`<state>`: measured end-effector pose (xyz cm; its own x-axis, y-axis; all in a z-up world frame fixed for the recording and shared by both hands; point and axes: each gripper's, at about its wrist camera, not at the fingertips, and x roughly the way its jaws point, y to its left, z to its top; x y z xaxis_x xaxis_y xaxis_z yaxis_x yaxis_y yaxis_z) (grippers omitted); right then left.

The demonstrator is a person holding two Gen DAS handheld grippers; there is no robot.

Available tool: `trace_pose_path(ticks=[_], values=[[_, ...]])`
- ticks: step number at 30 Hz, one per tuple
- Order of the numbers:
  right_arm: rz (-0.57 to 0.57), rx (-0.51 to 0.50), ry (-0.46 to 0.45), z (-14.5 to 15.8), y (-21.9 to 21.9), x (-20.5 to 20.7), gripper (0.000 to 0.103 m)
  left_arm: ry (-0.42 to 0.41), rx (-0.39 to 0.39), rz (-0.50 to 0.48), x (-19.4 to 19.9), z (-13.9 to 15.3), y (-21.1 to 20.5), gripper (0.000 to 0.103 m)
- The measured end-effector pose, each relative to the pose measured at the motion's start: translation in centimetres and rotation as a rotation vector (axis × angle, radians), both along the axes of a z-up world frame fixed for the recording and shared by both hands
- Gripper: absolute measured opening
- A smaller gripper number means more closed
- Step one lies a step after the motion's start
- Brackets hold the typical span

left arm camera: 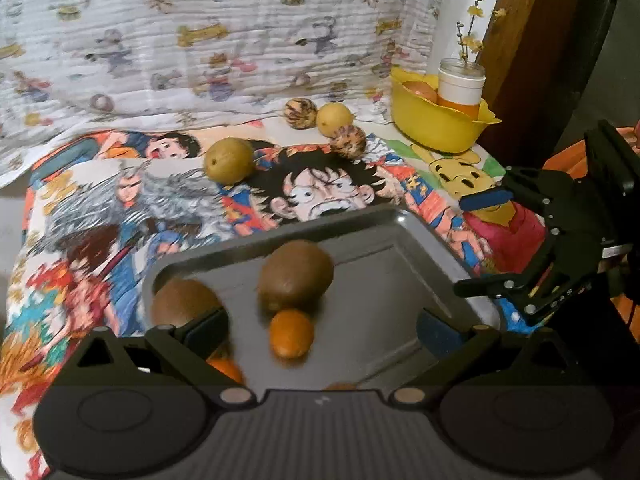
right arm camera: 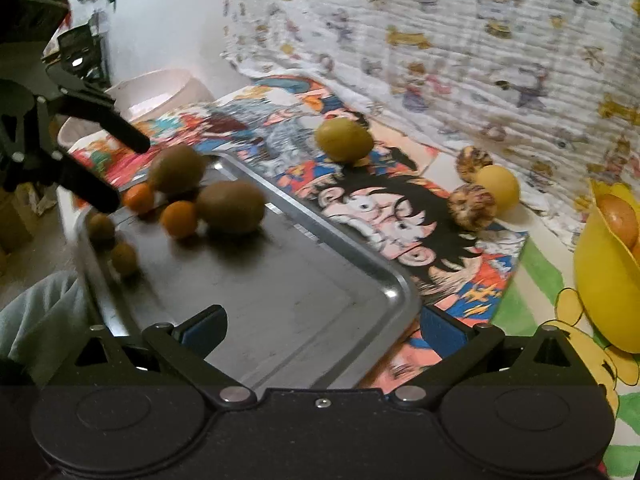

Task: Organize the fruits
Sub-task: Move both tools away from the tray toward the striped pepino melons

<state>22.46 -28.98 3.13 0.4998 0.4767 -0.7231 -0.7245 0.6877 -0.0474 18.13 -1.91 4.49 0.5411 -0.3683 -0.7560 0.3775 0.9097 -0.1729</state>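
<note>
just ahead of the left tool [left arm camera: 320,326], released, kiwi [left arm camera: 295,275] touching orange [left arm camera: 291,333] on tray [left arm camera: 400,240]

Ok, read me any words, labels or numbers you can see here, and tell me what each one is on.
Pale lettering on the right gripper, left wrist view: too blurred to read.
Cartoon cloth: pictures only, no legible words.
White cup: no readable label.
No other text shows.
</note>
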Motion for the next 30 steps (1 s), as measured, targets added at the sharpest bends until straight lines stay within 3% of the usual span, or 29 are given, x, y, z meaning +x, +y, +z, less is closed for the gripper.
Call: trace_pose_path(ticks=[6,15,26,30], values=[[-0.077,0.03,-0.018,0.8,-1.1,2.6,0.102,0.01,-0.061,-0.006,2.6,0.4,-2.2,0.102],[-0.177,0.038,-0.066,2.0,-2.6,6.0,0.102,0.005,-0.05,0.018,7.0,1.6,-3.1,0.102],[-0.269,0.065,-0.06,3.3,-1.4,12.8,0.102,0.018,-0.117,0.127,16.7,4.0,-1.9,0.102],[-0.287,0.061,-0.043,3.3,-0.5,15.0,0.102,0.016,-0.109,0.131,20.2,4.3,-2.1,0.102]])
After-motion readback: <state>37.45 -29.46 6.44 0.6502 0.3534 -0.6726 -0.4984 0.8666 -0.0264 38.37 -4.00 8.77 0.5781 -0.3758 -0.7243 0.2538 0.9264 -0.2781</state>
